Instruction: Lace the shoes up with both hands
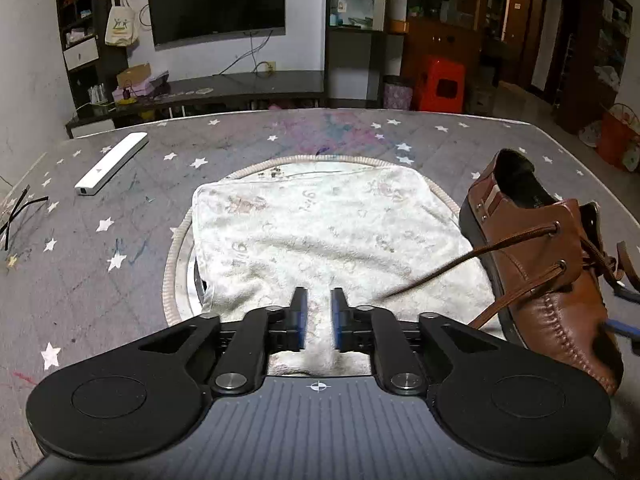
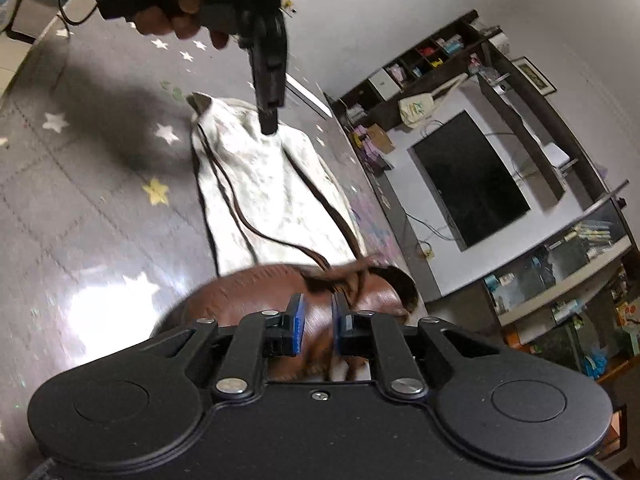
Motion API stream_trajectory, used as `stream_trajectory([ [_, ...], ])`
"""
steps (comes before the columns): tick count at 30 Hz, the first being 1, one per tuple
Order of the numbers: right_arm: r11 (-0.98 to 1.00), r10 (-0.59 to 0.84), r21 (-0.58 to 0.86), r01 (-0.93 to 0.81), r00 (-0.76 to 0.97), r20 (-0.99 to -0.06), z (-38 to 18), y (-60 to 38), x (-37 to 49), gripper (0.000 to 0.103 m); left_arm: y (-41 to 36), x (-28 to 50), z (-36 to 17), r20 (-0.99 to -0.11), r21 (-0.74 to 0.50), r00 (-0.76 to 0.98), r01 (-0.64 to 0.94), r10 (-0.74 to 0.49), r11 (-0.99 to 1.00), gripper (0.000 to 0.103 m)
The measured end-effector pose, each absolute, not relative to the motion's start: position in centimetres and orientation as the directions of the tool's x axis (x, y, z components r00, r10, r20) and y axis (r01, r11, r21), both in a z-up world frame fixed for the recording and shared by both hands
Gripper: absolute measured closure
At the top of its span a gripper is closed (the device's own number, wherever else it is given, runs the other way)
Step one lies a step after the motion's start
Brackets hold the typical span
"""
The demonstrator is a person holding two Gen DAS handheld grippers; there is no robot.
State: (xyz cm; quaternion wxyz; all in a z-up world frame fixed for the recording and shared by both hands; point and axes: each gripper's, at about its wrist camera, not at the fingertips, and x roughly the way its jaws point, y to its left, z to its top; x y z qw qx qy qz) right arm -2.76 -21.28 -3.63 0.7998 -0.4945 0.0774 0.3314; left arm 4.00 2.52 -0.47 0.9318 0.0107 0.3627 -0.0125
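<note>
On the far left of the left wrist view, a white bar (image 1: 111, 164) is seen lying on the star-patterned grey table cover (image 1: 100, 264), well apart from everything else. In the middle, a white towel (image 1: 320, 224) is spread over a round tray (image 1: 176, 272). The left gripper (image 1: 319, 316) is held low over the near edge of the towel, level and pointing toward the far wall; its blue-padded fingers (image 1: 300, 318) are parted by a narrow gap, and nothing is pinched between them. To the right of the gripper, the brown leather shoe (image 1: 548, 276) is seen at the towel's right edge, tilted, with its toe toward the camera and its opening away. A brown lace (image 1: 472, 260) is stretched from an upper eyelet out to the left and down, ending just right of the left gripper's fingers without touching them.

In the right wrist view, the left gripper (image 2: 269, 120) is seen from the side, held by a hand (image 2: 180, 20) at the top and pointing down toward the towel (image 2: 264, 184). Two lace strands (image 2: 240, 216) are trailed across the towel to the shoe (image 2: 256, 292). The right gripper (image 2: 319, 320) is held directly above the shoe, its fingers slightly apart; whether the blurred lace near its tips is touched cannot be told.
</note>
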Motion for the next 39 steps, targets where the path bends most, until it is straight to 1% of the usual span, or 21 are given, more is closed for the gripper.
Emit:
stream_trajectory([
  [5,0.253,0.496,-0.729,-0.636,0.732,-0.467,-3.7,-19.5,-2.8,0.088,3.1,4.1,-0.4,-0.664,0.029,0.747,0.008,0.013,1.000,0.071],
  [8,0.230,0.524,-0.712,-0.664,0.701,-0.484,-3.8,-18.2,-2.7,0.088,3.6,3.9,-0.2,-0.654,0.036,0.756,-0.007,0.029,0.999,0.069],
  [11,0.206,0.547,-0.698,-0.686,0.672,-0.499,-4.0,-16.6,-2.4,0.088,4.0,3.4,0.1,-0.647,0.037,0.761,-0.030,0.047,0.999,0.064],
  [15,0.181,0.556,-0.687,-0.704,0.649,-0.519,-4.3,-14.4,-1.1,0.088,4.4,2.6,0.4,-0.642,0.040,0.765,-0.047,0.062,0.998,0.057],
  [20,0.151,0.548,-0.678,-0.720,0.632,-0.549,-5.3,-12.4,-0.5,0.088,5.4,1.5,0.7,-0.629,0.025,0.773,-0.083,0.080,0.996,0.052],
  [32,0.143,0.515,-0.672,-0.727,0.634,-0.577,-6.8,-11.0,1.1,0.088,7.4,0.1,-0.2,-0.641,-0.036,0.763,-0.140,0.085,0.990,0.049],
  [35,0.153,0.507,-0.667,-0.729,0.637,-0.580,-7.4,-10.1,1.5,0.094,7.6,-0.3,-0.4,-0.643,-0.045,0.762,-0.139,0.078,0.989,0.048],
  [36,0.160,0.503,-0.665,-0.729,0.640,-0.581,-7.3,-10.1,1.6,0.097,7.6,-0.4,-0.4,-0.643,-0.044,0.762,-0.138,0.078,0.989,0.048],
  [39,0.181,0.489,-0.660,-0.729,0.649,-0.583,-7.1,-10.0,1.7,0.101,7.8,-0.9,-0.3,-0.642,-0.040,0.763,-0.136,0.079,0.990,0.047],
])
